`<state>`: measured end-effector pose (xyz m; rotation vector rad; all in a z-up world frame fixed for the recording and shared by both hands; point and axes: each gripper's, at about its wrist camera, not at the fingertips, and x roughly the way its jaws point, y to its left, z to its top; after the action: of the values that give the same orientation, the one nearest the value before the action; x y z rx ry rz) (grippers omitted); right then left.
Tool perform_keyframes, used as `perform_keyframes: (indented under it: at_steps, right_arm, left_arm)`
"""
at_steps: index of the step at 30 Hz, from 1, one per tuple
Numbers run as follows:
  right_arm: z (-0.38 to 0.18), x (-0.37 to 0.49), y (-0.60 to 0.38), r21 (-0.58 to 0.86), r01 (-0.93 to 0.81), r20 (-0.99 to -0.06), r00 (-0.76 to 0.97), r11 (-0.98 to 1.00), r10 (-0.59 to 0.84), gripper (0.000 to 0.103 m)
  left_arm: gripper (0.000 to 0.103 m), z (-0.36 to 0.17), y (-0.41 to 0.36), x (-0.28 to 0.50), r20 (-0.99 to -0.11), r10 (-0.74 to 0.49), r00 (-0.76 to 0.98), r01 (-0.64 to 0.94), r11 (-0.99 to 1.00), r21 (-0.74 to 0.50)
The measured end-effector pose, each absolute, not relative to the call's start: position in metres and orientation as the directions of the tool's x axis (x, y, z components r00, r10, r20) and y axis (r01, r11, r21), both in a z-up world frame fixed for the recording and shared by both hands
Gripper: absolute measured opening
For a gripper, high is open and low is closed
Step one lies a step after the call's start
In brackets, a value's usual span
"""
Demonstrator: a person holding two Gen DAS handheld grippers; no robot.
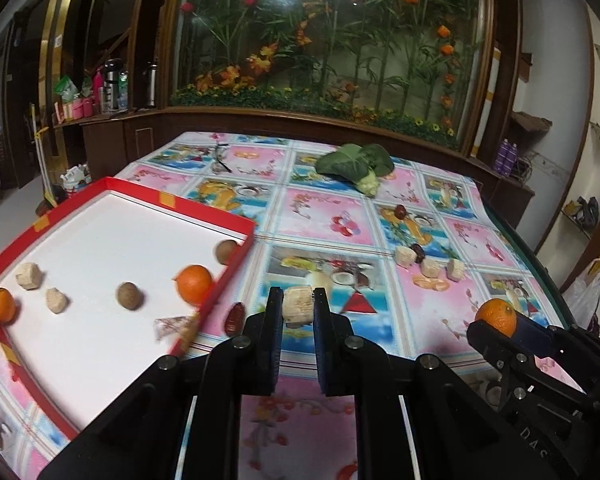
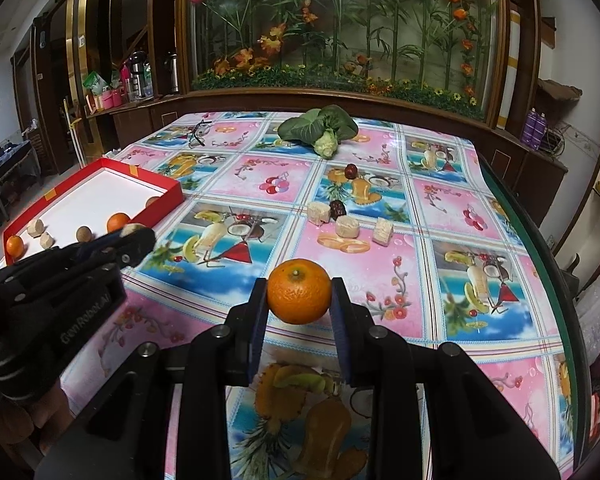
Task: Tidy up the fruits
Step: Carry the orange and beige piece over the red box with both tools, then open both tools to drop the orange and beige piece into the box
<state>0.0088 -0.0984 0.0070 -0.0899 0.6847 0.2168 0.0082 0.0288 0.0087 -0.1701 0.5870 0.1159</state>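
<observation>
My left gripper [image 1: 297,294] is shut on a pale beige chunk [image 1: 298,305], held above the table just right of the red tray [image 1: 52,216]. The tray holds two oranges [image 1: 195,284], two brown round fruits [image 1: 130,296] and beige chunks [image 1: 29,276]. My right gripper [image 2: 299,284] is shut on an orange [image 2: 299,290] above the table; it also shows in the left wrist view [image 1: 496,317]. Three beige chunks [image 2: 347,227] and two dark red dates [image 2: 337,208] lie mid-table. Another date [image 1: 233,319] lies by the tray.
A leafy green vegetable [image 2: 320,128] and a pair of glasses [image 2: 198,134] lie at the far end of the fruit-print tablecloth [image 2: 440,208]. A glass cabinet with artificial flowers [image 2: 340,20] stands behind. The table's right edge [image 2: 540,264] drops off.
</observation>
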Motion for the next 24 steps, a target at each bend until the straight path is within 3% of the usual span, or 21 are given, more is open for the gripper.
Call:
perform_keyframes:
  at_steps: [16, 24]
  right_arm:
    - [0.026, 0.032, 0.000, 0.050, -0.445, -0.629, 0.681, 0.894, 0.374, 0.032]
    - [0.023, 0.071, 0.076, 0.093, -0.560, -0.655, 0.589, 0.823, 0.474, 0.032]
  left_arm:
    - [0.012, 0.005, 0.164, -0.007, -0.671, 0.304, 0.676, -0.462, 0.885, -0.064]
    - [0.012, -0.014, 0.186, -0.006, -0.726, 0.307, 0.615, -0.491, 0.870, -0.048]
